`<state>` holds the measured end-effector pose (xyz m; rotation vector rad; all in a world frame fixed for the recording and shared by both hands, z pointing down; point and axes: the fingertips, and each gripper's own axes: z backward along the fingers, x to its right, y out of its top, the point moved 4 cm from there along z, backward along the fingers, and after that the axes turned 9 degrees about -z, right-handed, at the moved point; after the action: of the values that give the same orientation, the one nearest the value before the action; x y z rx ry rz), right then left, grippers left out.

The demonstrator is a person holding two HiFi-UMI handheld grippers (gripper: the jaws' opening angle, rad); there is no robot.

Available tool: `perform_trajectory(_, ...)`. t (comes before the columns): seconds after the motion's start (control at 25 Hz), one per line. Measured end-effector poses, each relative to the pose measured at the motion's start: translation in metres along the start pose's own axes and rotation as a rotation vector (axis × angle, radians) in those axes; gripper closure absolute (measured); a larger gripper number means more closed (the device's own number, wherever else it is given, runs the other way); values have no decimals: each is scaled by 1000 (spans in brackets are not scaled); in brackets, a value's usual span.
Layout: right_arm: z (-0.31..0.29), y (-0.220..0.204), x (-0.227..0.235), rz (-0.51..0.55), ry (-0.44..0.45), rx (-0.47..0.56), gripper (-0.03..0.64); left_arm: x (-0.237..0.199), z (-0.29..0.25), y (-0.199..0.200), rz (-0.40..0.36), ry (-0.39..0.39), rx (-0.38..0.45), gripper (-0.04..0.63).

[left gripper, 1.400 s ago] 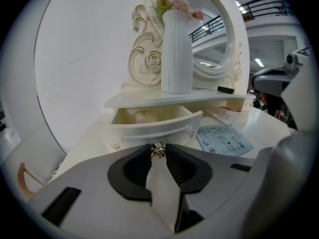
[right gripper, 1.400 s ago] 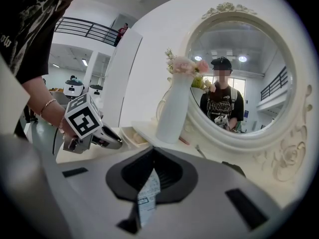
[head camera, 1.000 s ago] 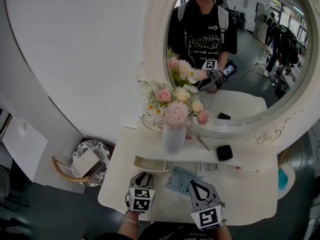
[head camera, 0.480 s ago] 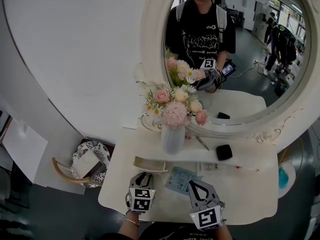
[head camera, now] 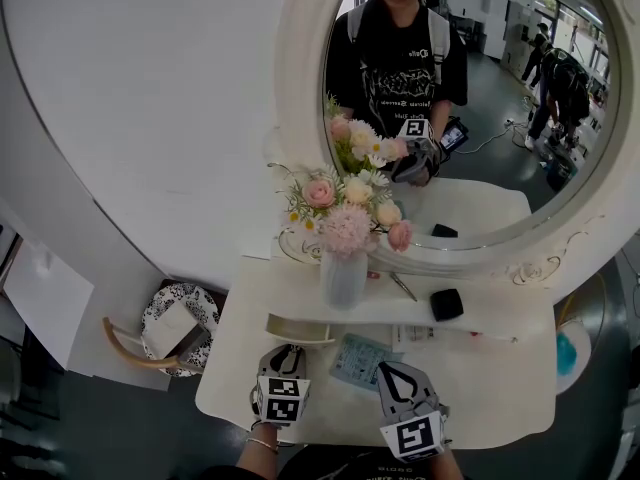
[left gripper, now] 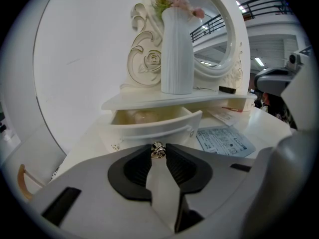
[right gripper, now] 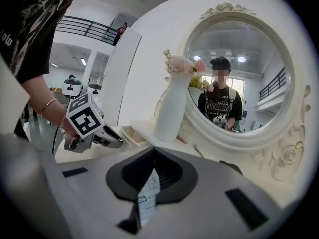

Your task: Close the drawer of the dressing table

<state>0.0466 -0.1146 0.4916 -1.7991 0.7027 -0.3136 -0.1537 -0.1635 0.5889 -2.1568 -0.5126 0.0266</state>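
Nearest the person, the left gripper (head camera: 289, 352) has its jaws clamped on the small ornate metal knob (left gripper: 158, 151) of the drawer (left gripper: 149, 126). The pads close in on the knob from both sides with a narrow gap behind it. Just beside it, the right gripper (head camera: 399, 368) hovers over the table top (head camera: 480, 388) with its jaws together and nothing between them. It points towards the mirror and is not touching the drawer.

Past the jaws lies a blue printed leaflet (head camera: 362, 360), flat on the table top to the right of the drawer. The drawer stands pulled out from under the raised shelf (head camera: 290, 290) at the table's left side. Its curved front juts over the table top and its pale inside is open to view. Directly above it, a white ribbed vase (head camera: 343, 278) of pink and cream flowers (head camera: 350, 218) stands on the shelf. A small black box (head camera: 446, 304) sits further right on the same shelf. Behind them rises the round mirror (head camera: 490, 98), which reflects the person.

Over the last second almost nothing has changed. Both grippers sit where they were, the drawer is out as far as before, and only the head view has drifted slightly. This suggests the grip on the knob is settled and the closing push has not begun. What probably remains is a straight, level push towards the mirror.
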Motion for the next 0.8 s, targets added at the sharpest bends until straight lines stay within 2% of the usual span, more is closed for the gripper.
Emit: perform_trajectory(0.8,1,-5,0,-41,-6,-24,606,-1,-2,5,-10,1,-1,494)
